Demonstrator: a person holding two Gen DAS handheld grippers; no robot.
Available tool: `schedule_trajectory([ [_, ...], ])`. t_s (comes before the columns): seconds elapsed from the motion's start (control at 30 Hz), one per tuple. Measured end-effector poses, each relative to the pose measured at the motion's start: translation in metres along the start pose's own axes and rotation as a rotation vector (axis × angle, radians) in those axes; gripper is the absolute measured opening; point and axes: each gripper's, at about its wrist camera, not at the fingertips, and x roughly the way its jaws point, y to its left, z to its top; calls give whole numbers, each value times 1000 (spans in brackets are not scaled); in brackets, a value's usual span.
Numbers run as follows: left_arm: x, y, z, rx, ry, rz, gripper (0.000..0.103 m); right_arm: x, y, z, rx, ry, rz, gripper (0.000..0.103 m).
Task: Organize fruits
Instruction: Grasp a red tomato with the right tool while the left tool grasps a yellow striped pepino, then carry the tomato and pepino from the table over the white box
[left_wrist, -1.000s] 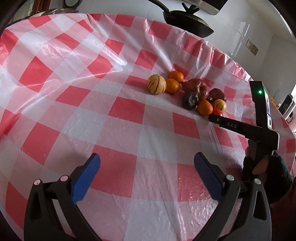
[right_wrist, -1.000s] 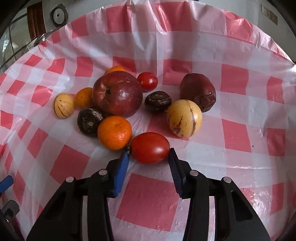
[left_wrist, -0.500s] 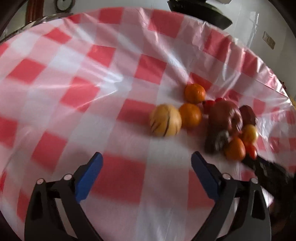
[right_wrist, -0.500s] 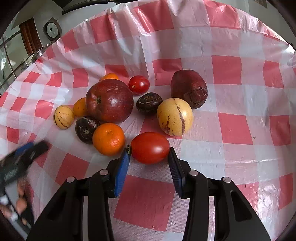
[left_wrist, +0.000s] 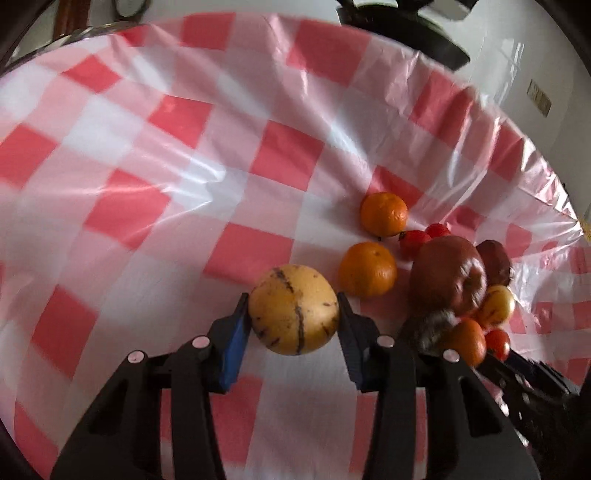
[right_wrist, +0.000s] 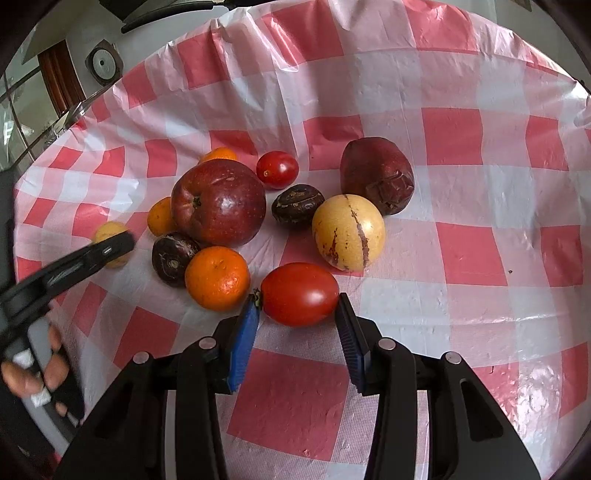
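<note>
On the red-checked tablecloth (left_wrist: 258, 162) our left gripper (left_wrist: 294, 325) just slid in, jaws closing round the striped yellow melon (left_wrist: 294, 309) left of the apple (right_wrist: 218, 202); right gripper (right_wrist: 297, 317) pinches the tomato (right_wrist: 299, 293). Both ready to lift.

Left gripper (left_wrist: 293, 314) closing around striped yellow melon (left_wrist: 293, 309)

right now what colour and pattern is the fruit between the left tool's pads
Yellow with dark purple-brown streaks; the melon-like fruit shows best in the left wrist view.

Both wrist cameras look steeply down, close over the checked cloth (left_wrist: 280, 155), sharing the fruit pile (right_wrist: 218, 203) — at three o'clock left, eleven o'clock right.
</note>
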Motion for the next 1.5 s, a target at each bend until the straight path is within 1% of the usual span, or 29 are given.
schedule_trajectory([
  [0.13,-33,1,-26,13,-31,19,45,0,2,1,-10,2,-14,42],
  [0.2,-50,5,-37,1,-40,24,45,0,4,1,-17,4,-24,42],
  [0.3,-74,8,-54,-33,-36,13,45,2,9,1,-35,7,-48,42],
  [0.4,-100,14,-71,-42,-44,12,45,-4,22,-9,-80,15,-140,42],
  [0.5,-127,24,-86,-16,-57,32,45,-22,41,-32,-68,20,-67,42],
  [0.57,-140,33,-97,-19,-56,40,45,-38,57,-52,-50,12,-11,42],
  [0.73,-178,67,-133,-41,-57,51,45,-72,95,-95,-79,-8,61,42],
  [0.9,-205,94,-170,-40,-54,51,45,-104,128,-122,-149,-48,82,42],
  [1.03,-227,110,-190,-34,-72,55,45,-118,152,-143,-219,-50,94,42],
  [1.13,-244,120,-203,-17,-93,72,45,-124,172,-159,-275,-44,110,42],
  [1.23,-256,133,-217,-15,-96,90,45,-129,196,-177,-343,-39,134,42],
  [1.33,-267,149,-232,-28,-94,105,45,-133,217,-191,-397,-30,169,42],
  [1.5,-298,172,-258,-33,-130,159,45,-145,257,-214,-491,-30,247,42],
])
